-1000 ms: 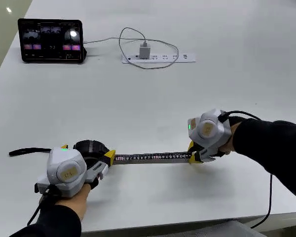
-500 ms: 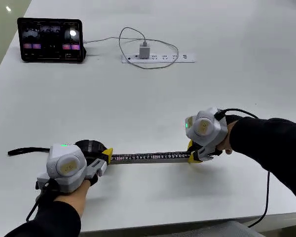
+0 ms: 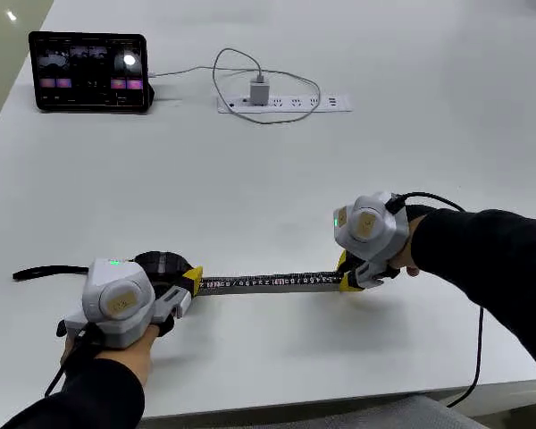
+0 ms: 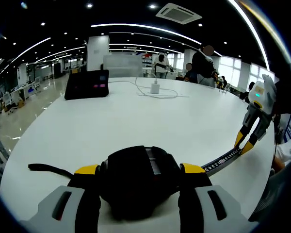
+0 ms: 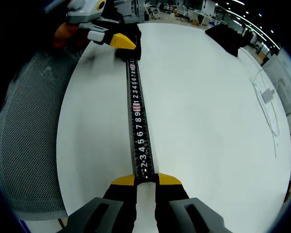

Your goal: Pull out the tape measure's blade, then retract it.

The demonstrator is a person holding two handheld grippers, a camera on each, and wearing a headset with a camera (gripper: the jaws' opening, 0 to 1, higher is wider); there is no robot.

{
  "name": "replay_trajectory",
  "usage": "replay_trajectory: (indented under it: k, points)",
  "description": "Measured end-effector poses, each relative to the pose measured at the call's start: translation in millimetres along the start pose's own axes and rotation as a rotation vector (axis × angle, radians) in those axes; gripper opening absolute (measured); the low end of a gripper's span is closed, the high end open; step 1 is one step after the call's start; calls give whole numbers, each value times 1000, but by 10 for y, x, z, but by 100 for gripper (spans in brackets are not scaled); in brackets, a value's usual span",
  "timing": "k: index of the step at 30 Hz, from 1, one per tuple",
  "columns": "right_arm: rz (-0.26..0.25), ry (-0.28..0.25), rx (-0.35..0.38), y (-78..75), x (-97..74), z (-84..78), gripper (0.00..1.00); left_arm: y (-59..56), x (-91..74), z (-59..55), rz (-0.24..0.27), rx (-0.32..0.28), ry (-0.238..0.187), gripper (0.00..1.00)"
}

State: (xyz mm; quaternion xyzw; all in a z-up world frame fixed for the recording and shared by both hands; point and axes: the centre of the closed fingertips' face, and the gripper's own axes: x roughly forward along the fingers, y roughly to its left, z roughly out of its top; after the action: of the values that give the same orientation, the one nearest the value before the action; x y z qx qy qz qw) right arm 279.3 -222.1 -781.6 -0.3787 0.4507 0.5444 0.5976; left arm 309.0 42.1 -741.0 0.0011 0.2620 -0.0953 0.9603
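Note:
A black tape measure case (image 3: 163, 266) (image 4: 138, 177) lies on the white table with my left gripper (image 3: 184, 288) (image 4: 139, 171) shut around it. Its dark numbered blade (image 3: 268, 283) (image 5: 137, 126) (image 4: 223, 159) runs flat along the table to my right gripper (image 3: 347, 279) (image 5: 145, 180), which is shut on the blade's end. The case's black strap (image 3: 46, 271) (image 4: 47, 169) trails to the left. In the right gripper view the left gripper (image 5: 117, 40) shows at the blade's far end.
A tablet (image 3: 89, 71) (image 4: 87, 85) stands at the back left. A white power strip (image 3: 284, 104) with a plugged charger and looped cable lies behind. The table's front edge (image 3: 339, 398) is near my arms. People stand beyond the table (image 4: 203, 60).
The right gripper has moved slightly left toward the case, with the blade's end in it, so the exposed blade is a little shorter. The left gripper holds still.

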Motion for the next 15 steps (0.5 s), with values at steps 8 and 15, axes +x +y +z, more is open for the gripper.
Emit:
replay_trajectory:
  k: [8, 15]
  points:
    - [-7, 5, 6, -7, 8, 12, 10, -2, 2, 3, -3, -17, 2, 60]
    - [-4, 1, 1, -9, 21, 42, 10, -9, -3, -4, -5, -20, 5, 60]
